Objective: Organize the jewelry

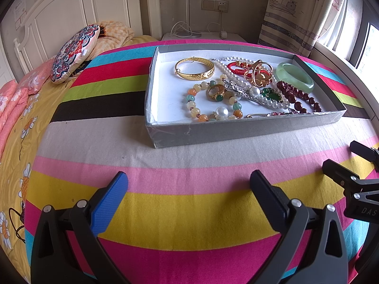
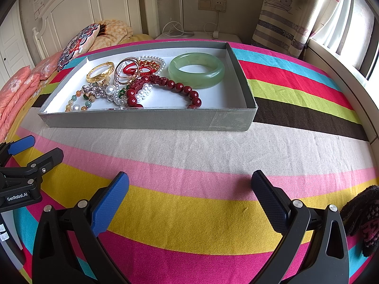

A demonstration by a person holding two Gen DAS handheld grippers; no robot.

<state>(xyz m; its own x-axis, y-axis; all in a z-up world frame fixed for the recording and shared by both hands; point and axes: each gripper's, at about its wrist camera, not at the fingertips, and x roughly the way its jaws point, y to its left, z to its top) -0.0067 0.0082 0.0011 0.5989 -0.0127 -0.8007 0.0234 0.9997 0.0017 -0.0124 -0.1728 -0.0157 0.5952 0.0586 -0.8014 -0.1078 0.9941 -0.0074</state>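
Note:
A shallow grey box with a white floor lies on a striped cloth and holds the jewelry. Inside are a gold bangle, a pale green jade bangle, a dark red bead bracelet, a pearl strand, a multicolour bead bracelet and gold rings, partly piled together. My left gripper is open over the cloth, short of the box, empty. My right gripper is open too, empty, in front of the box.
The striped cloth covers a bed with a patterned cushion and a white headboard at the back left. A curtain and window sill are on the right. A dark knitted glove shows at the right wrist view's edge.

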